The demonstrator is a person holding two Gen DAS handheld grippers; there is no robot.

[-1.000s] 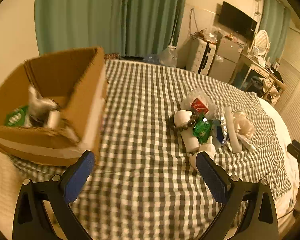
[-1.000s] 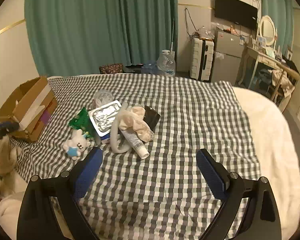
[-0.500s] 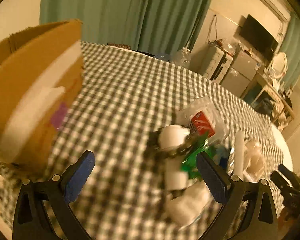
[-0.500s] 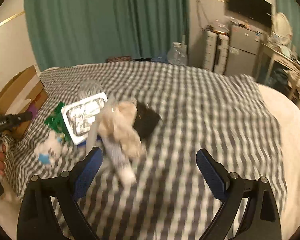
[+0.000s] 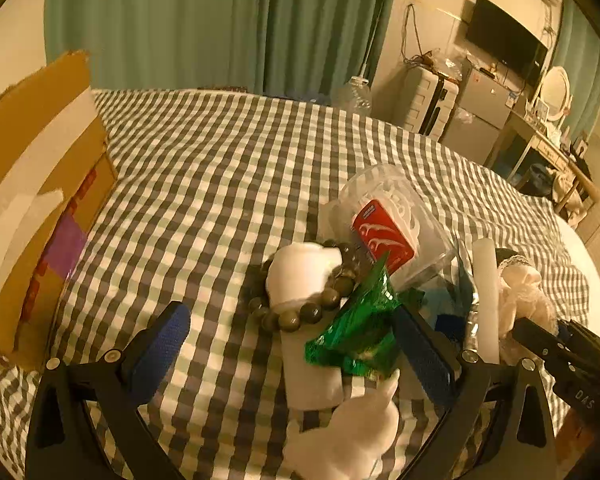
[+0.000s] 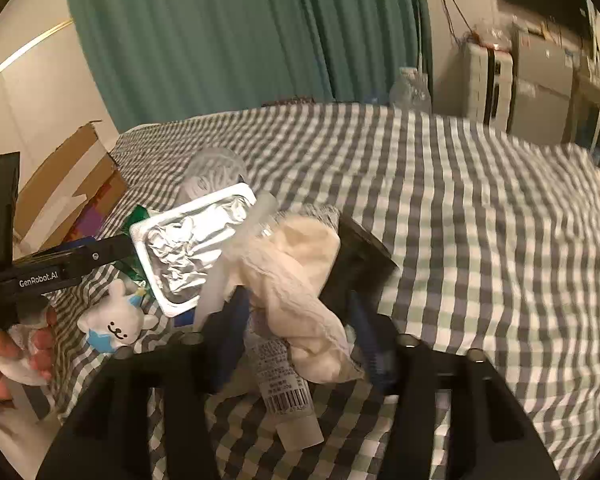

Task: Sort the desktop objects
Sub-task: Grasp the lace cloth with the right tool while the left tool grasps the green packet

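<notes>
The right claw [image 6: 300, 332] is closing, its blue pads either side of a cream cloth bundle [image 6: 296, 276] lying over a white tube [image 6: 284, 392]. The left claw [image 5: 296, 348] stands apart around a white bottle [image 5: 308, 320] ringed by a bead bracelet [image 5: 300, 312], beside a green packet [image 5: 360, 336]. Everything lies on the checked bed [image 5: 220, 168]; a cardboard box [image 5: 32, 184] stands left.

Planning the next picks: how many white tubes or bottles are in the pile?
3: a white bottle ringed by dark beads, a long white tube beside the cream cloth, a barcoded tube under it. More may be hidden.

Teal curtains [image 5: 220, 24] (drawn), wall television [image 5: 504, 40], warm light.
</notes>
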